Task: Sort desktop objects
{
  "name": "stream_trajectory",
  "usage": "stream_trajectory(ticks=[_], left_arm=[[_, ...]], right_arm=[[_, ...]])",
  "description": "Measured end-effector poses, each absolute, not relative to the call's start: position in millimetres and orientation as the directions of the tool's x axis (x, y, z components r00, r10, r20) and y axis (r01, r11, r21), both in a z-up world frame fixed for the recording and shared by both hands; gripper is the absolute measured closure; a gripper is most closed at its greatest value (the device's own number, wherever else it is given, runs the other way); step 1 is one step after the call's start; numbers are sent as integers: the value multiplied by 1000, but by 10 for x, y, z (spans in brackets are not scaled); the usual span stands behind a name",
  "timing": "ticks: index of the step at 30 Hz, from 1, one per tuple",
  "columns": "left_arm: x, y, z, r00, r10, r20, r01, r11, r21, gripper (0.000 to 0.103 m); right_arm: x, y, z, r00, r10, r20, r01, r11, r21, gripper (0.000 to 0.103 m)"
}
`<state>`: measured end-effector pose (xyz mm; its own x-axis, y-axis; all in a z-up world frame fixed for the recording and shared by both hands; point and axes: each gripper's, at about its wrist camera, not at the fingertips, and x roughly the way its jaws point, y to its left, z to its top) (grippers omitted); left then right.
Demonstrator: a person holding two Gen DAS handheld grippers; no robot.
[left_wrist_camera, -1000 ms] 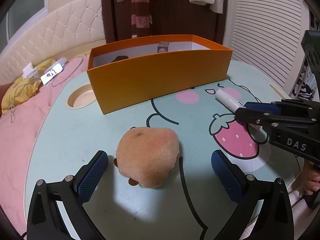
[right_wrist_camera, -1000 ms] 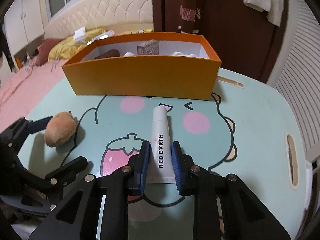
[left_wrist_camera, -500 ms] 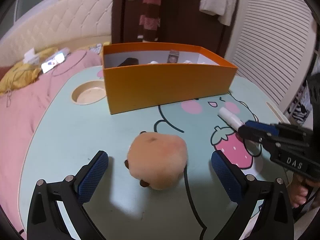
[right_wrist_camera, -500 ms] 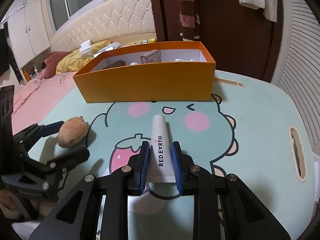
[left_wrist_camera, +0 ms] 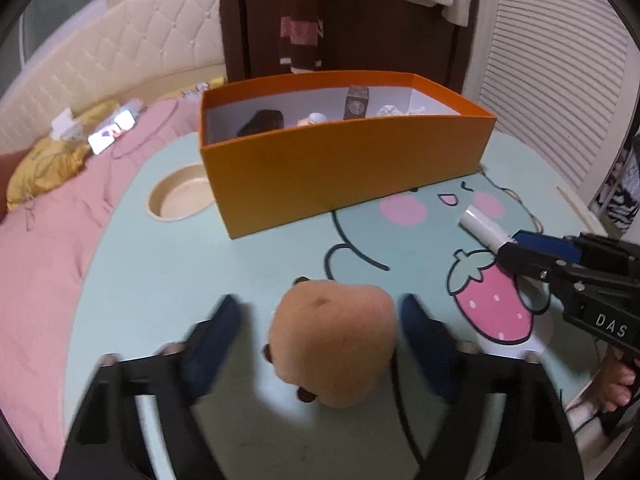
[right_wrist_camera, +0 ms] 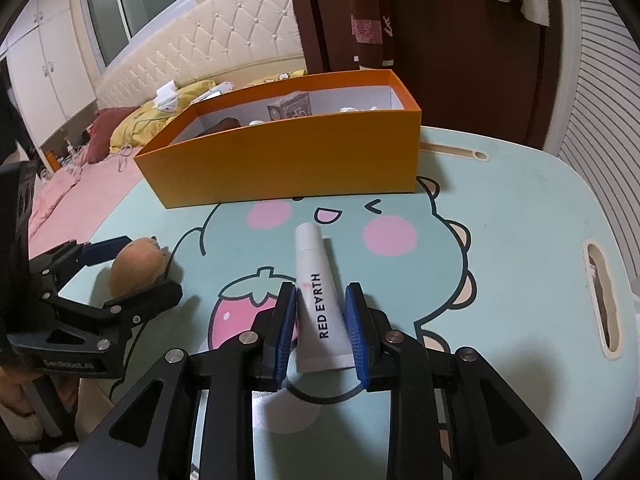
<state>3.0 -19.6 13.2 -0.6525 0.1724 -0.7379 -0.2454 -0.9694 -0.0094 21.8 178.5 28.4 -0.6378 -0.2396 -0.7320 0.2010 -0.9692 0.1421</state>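
A tan plush toy [left_wrist_camera: 332,344] lies on the mint cartoon table [left_wrist_camera: 160,280]. My left gripper [left_wrist_camera: 320,320] straddles it, still open. Its blue pads are blurred; the right one touches the plush and a small gap shows at the left one. From the right wrist view the same plush [right_wrist_camera: 136,264] sits between those fingers. My right gripper [right_wrist_camera: 322,312] is shut on a white "RED EARTH" tube [right_wrist_camera: 316,280], cap pointing at the orange box [right_wrist_camera: 288,164]. The left wrist view shows the tube [left_wrist_camera: 480,228] sticking out of the right gripper [left_wrist_camera: 520,248].
The orange box [left_wrist_camera: 340,176] stands at the table's far side with several small items inside. A round cup recess [left_wrist_camera: 180,198] lies left of it, and a handle slot [right_wrist_camera: 602,292] lies near the right edge. A pink bed borders the left; a hand [left_wrist_camera: 616,384] holds the right gripper.
My left gripper's fingers have closed in from wide apart to just beside the plush toy. The right gripper stays shut on the tube, and both views have risen a little.
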Motion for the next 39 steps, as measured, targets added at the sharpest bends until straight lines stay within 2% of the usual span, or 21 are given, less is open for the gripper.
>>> stream_trajectory(ticks=[2,11,13,15,19,20,21,32,39], left_arm=[[38,-205,132,-658,163,-735,-242,-970,1,52],[107,-275,200,-683,233,-692,-250,-965,-78,53],[119,-255,204,-680,252,-688,-262,-961,-93,53],[120,-230,187,-676,252,-693,-266,-960,-90,53],[141,-201,164,-673,254,-695,-272,-958,-88,53],[147,-197,164,-673,255,-694,-274,-958,-86,54],[153,-191,166,-676,254,-692,-276,-958,-82,54],[190,-222,384,-714,282,-641,-285,-953,-102,55],[90,-221,571,-715,281,-641,-282,-954,-103,55]], right_arm=[[201,1770,285,-636,-231,-736,201,-971,131,76],[194,1665,282,-643,-174,-746,210,-977,47,74],[200,1653,277,-645,-167,-746,211,-977,36,71],[207,1644,271,-647,-158,-746,209,-977,26,62],[226,1623,259,-655,-138,-743,209,-978,-2,61],[227,1620,261,-655,-141,-742,213,-977,-2,67],[227,1616,264,-655,-146,-742,219,-976,-2,80],[253,1633,419,-682,-205,-702,247,-968,42,80],[186,1606,582,-683,-242,-689,275,-959,64,80]])
